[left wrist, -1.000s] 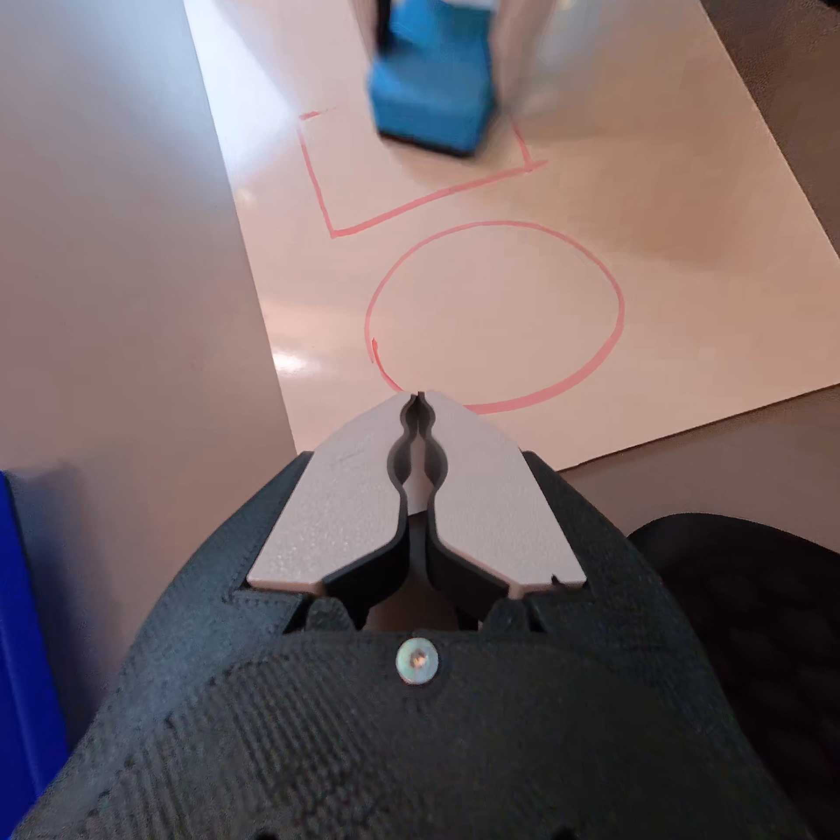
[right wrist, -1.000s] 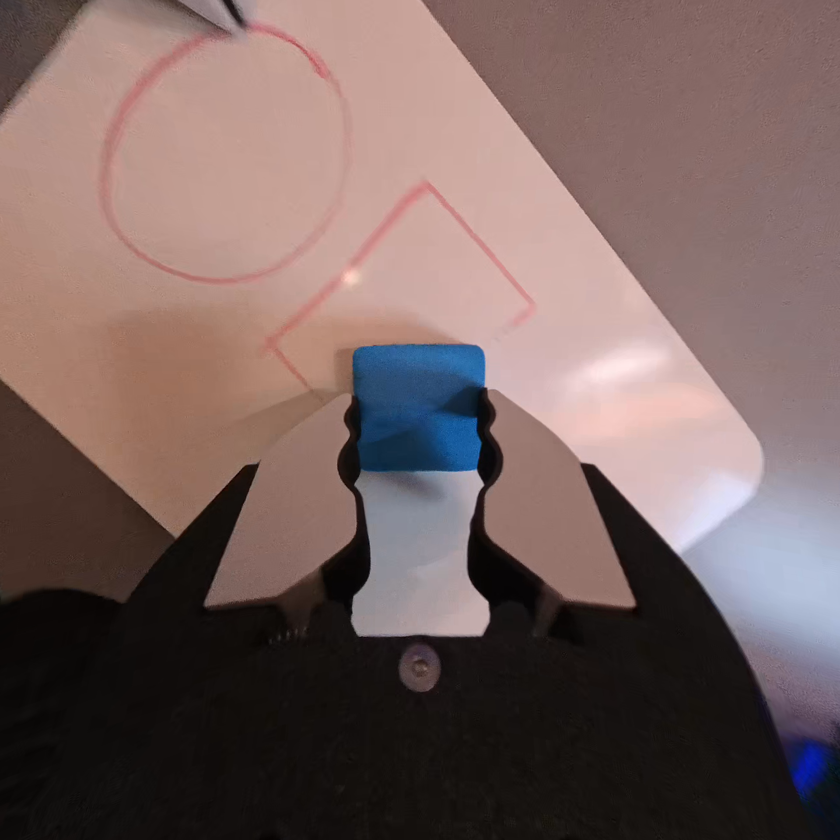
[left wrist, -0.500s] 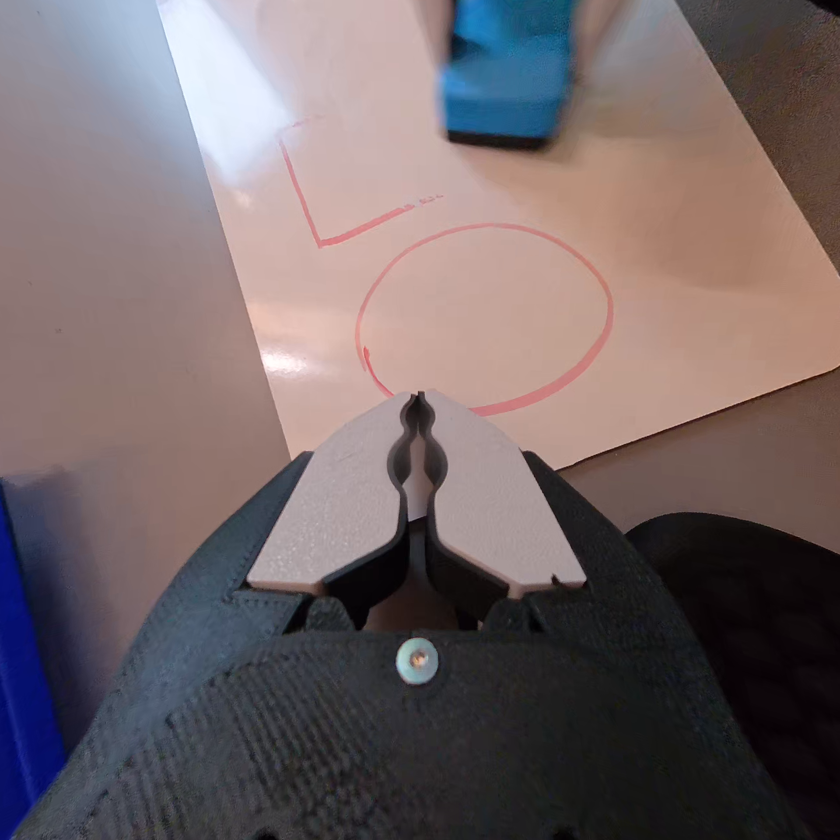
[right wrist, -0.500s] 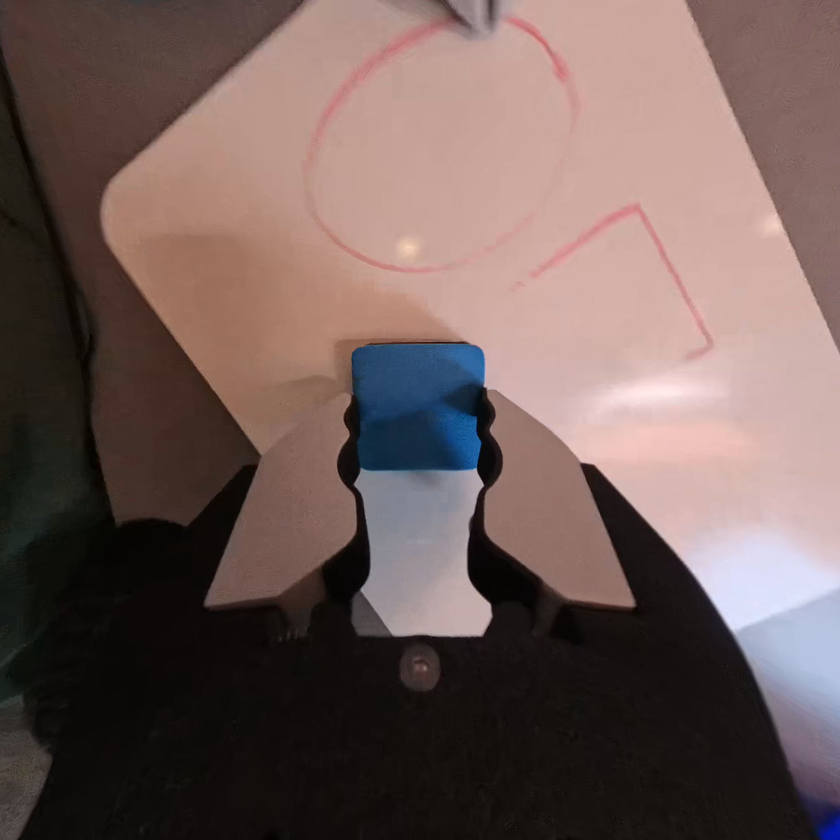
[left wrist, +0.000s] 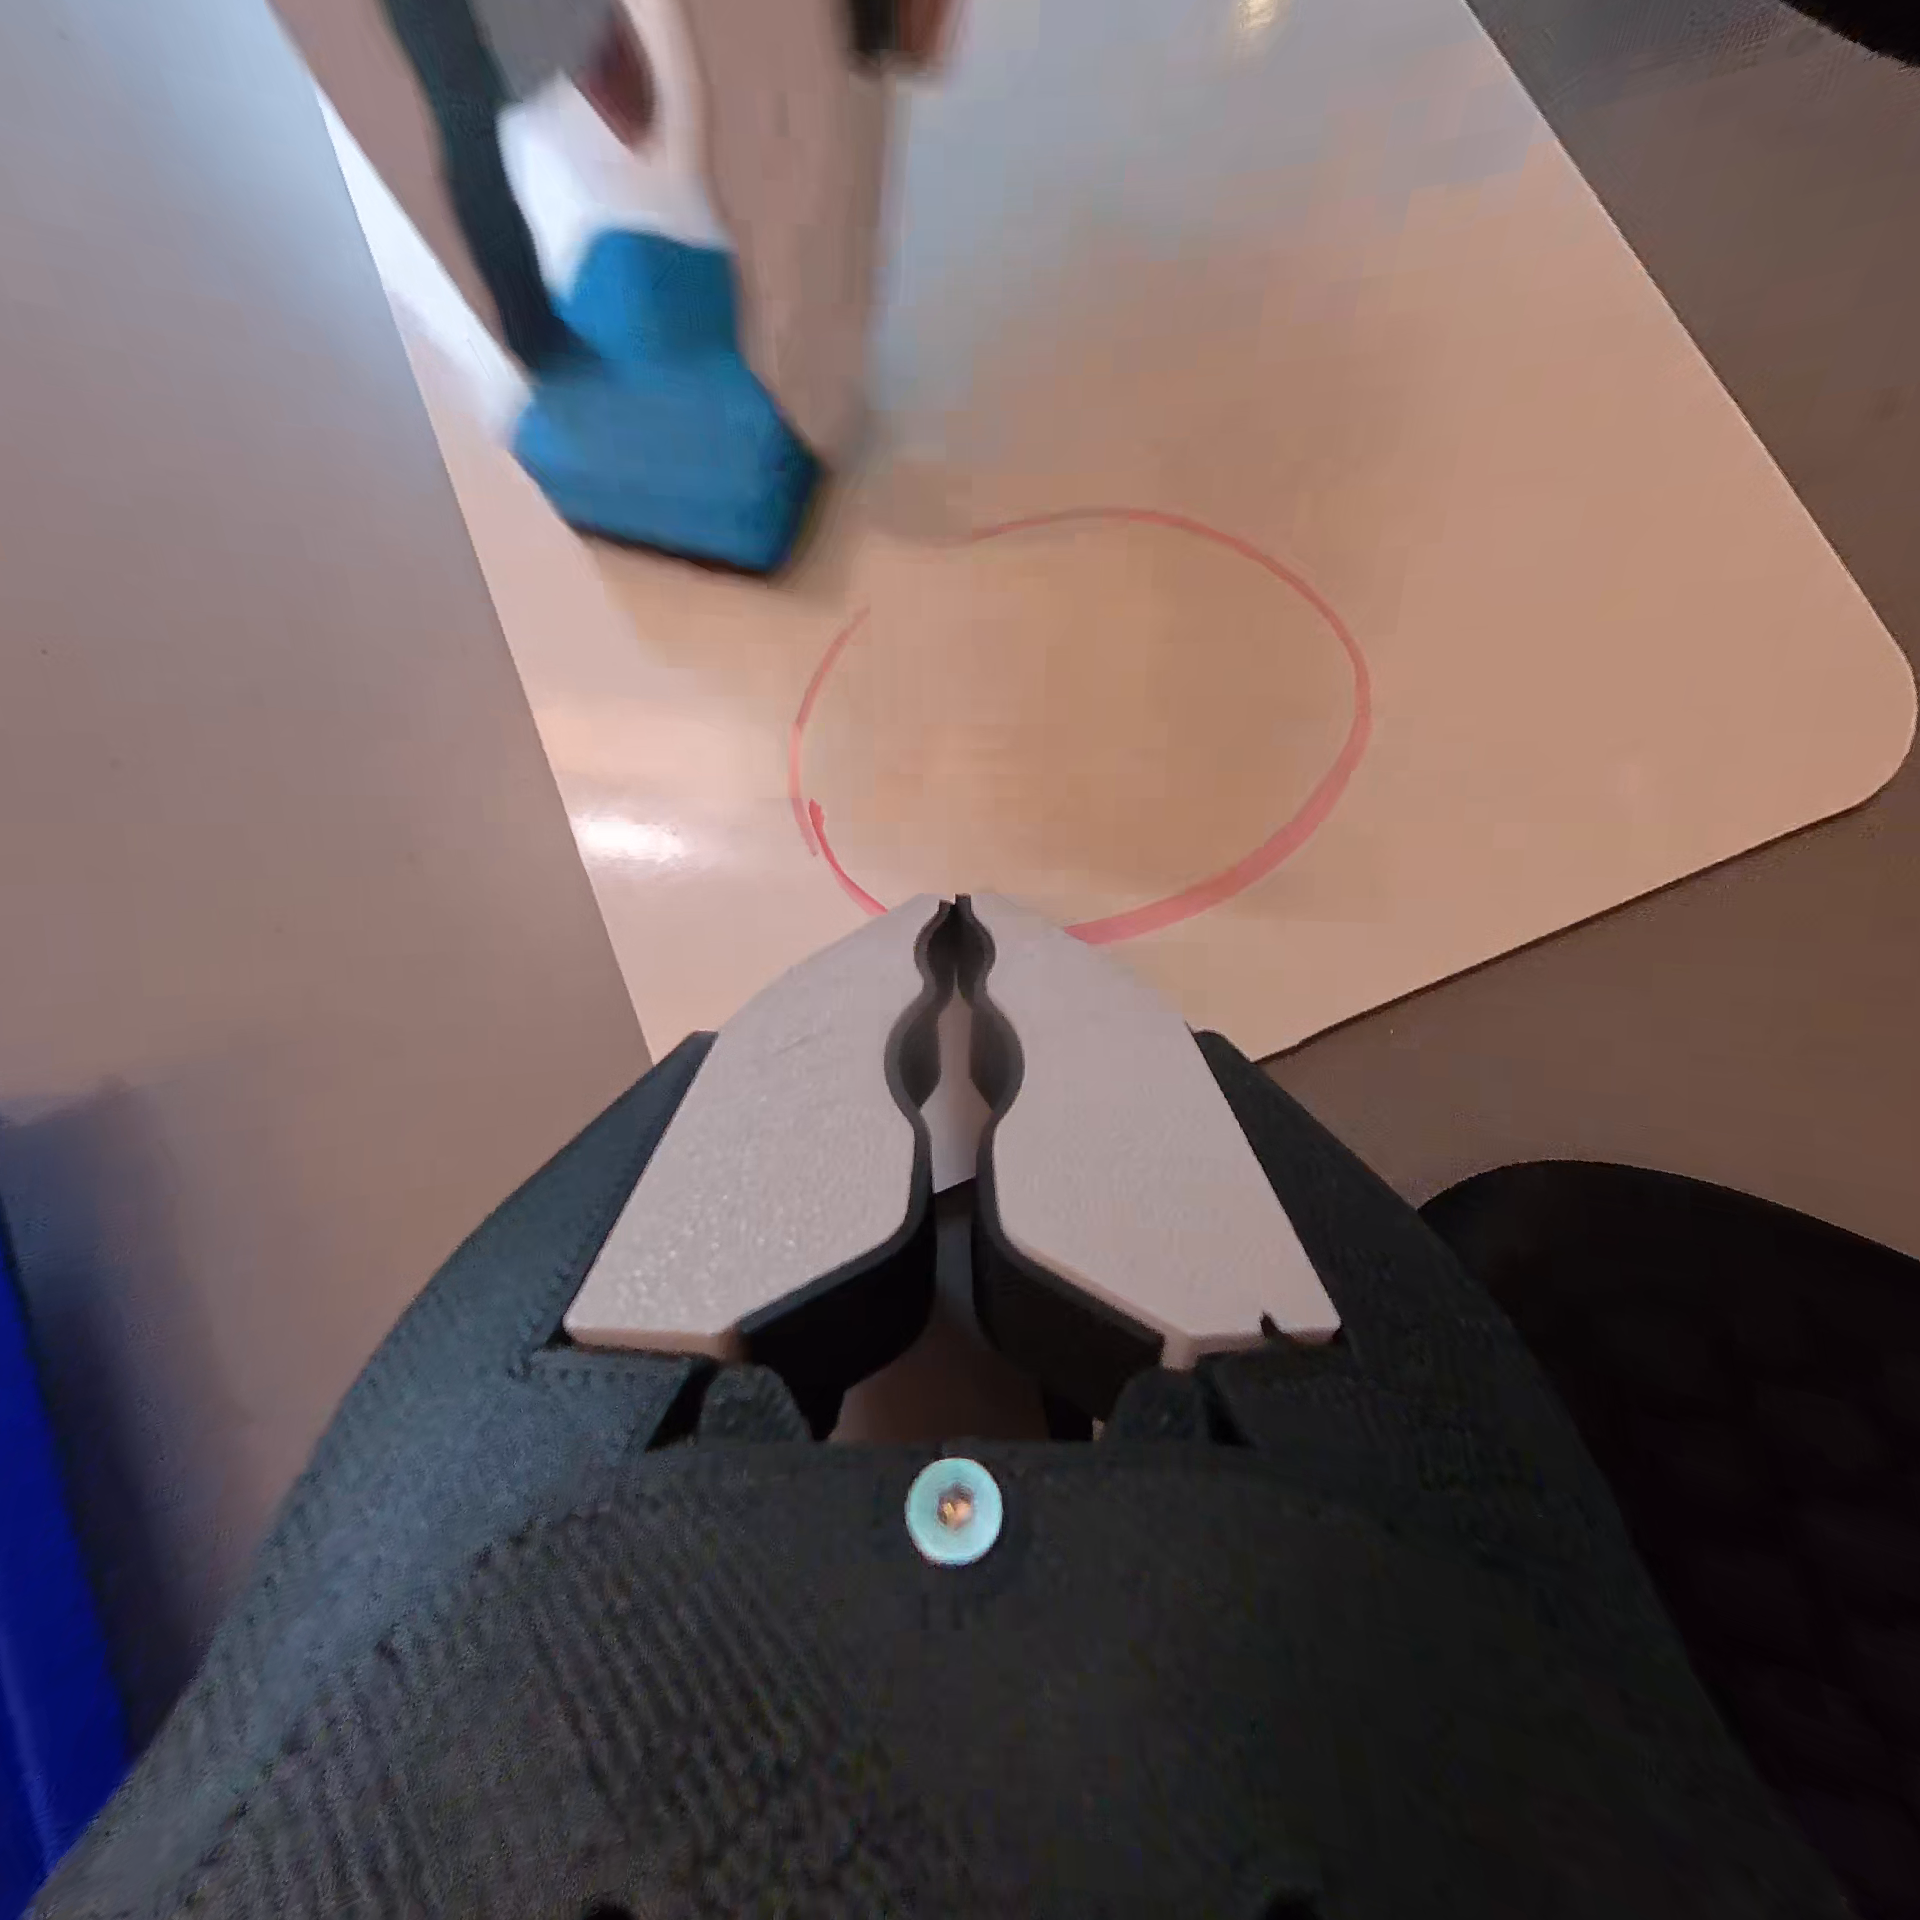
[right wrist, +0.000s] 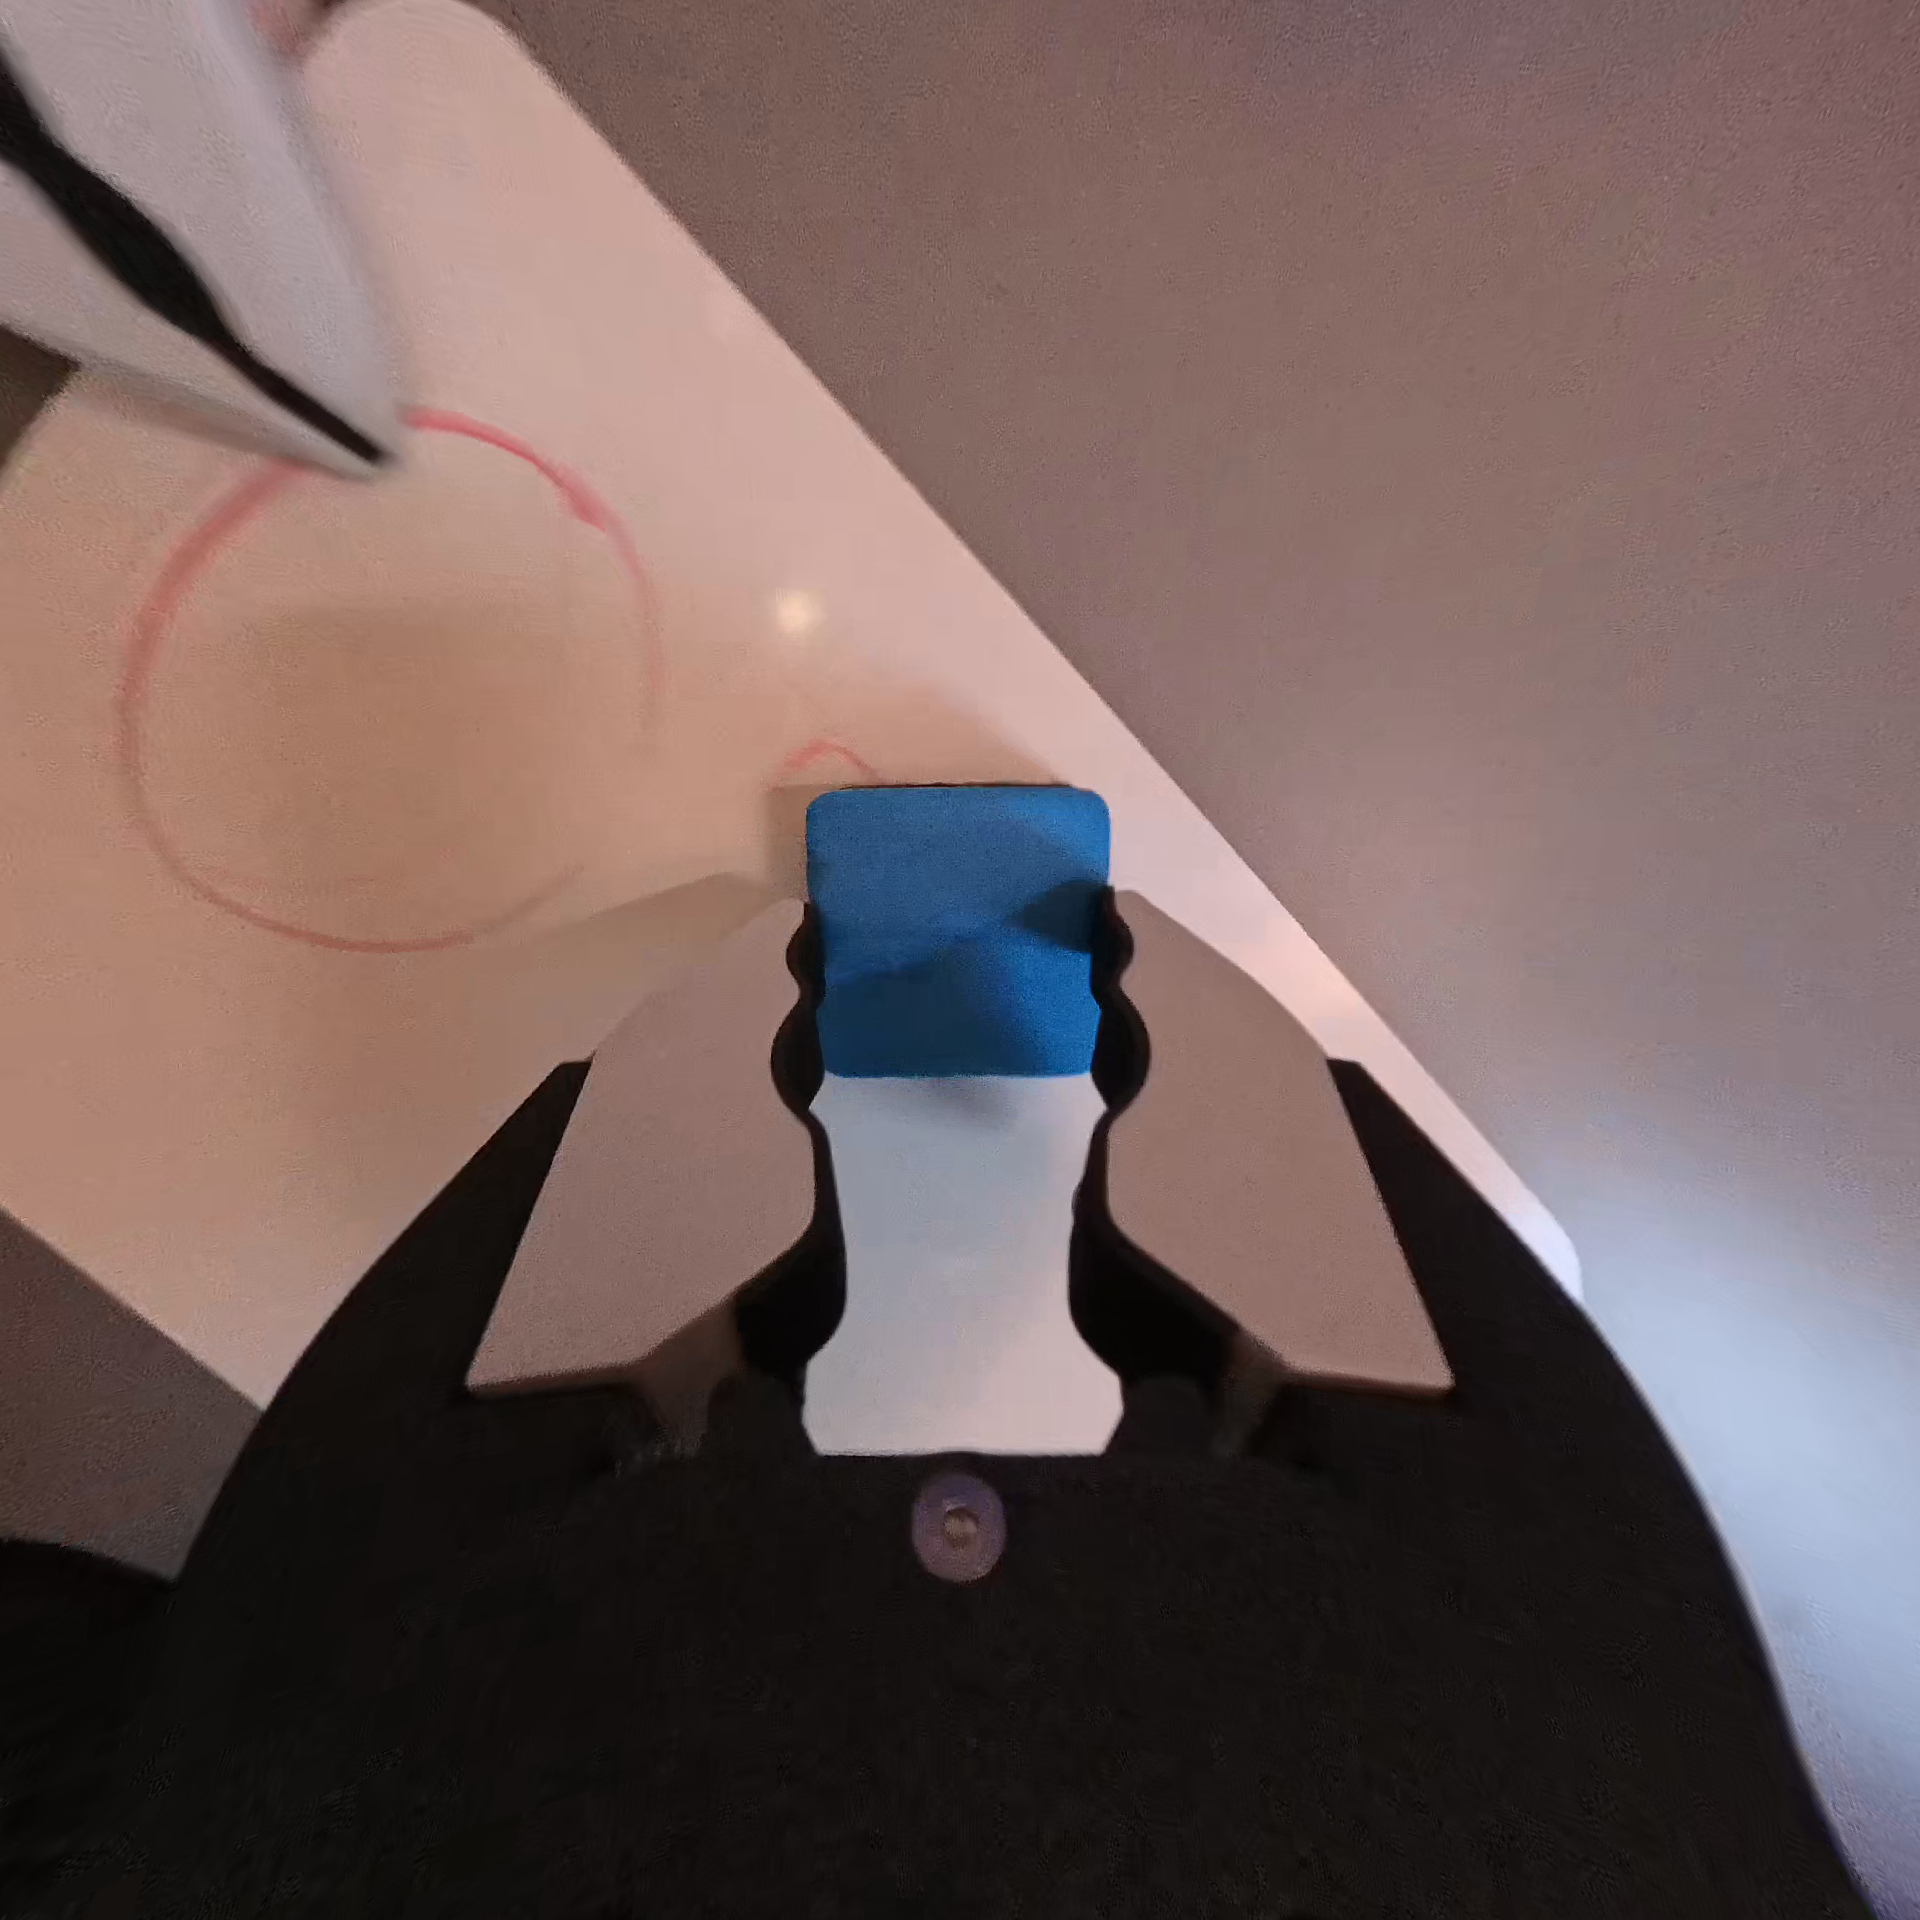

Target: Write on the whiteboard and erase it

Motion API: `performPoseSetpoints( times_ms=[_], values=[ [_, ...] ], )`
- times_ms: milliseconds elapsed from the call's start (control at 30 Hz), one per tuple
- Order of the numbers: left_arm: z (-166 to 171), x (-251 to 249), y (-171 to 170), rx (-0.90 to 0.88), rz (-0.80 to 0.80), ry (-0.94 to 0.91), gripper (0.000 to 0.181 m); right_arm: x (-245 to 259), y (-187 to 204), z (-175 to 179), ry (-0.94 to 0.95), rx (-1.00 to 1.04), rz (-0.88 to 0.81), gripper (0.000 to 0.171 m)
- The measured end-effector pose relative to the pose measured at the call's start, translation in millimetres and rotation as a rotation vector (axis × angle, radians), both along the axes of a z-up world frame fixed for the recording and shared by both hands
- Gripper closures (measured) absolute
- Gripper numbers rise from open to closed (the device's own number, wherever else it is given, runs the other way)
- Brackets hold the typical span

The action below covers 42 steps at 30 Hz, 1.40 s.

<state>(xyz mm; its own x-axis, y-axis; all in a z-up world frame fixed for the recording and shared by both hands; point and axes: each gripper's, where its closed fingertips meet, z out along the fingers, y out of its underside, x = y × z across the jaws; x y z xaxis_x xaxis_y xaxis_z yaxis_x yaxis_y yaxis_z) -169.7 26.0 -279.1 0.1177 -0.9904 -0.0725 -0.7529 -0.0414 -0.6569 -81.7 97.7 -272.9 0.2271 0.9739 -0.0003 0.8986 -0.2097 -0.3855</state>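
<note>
Right wrist view: eraser point(right wrist: 956, 935) between gripper point(right wrist: 956, 966) fingers.

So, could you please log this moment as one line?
right gripper: shut on blue foam eraser | left gripper: shut, empty | white whiteboard: red circle unerased

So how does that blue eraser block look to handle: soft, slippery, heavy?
The blue eraser looks like matte foam, so probably light and slightly squashy. The right claw pinches its sides, so it likely grips well. On the glossy whiteboard it should slide easily.
</note>
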Motion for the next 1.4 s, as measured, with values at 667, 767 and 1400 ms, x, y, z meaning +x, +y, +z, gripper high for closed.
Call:
performPoseSetpoints(
  times_ms=[667, 767, 1400],
  values=[
    [0.0, -0.3, -0.7, -0.004, 0.000, -0.017, 0.181, -43.3, -52.1, 2.2, 0.058, -0.022, 0.185, 0.121],
    [0.2, -0.3, -1.1, -0.001, -0.004, -0.022, 0.181, -29.9, -119.9, 2.6, 0.023, -0.052, 0.343, 0.121],
    [0.2, -18.3, 0.3, -0.007, -0.016, -0.018, 0.181, -21.5, -146.7, 2.4, -0.005, -0.009, 0.390, 0.120]
  ],
)
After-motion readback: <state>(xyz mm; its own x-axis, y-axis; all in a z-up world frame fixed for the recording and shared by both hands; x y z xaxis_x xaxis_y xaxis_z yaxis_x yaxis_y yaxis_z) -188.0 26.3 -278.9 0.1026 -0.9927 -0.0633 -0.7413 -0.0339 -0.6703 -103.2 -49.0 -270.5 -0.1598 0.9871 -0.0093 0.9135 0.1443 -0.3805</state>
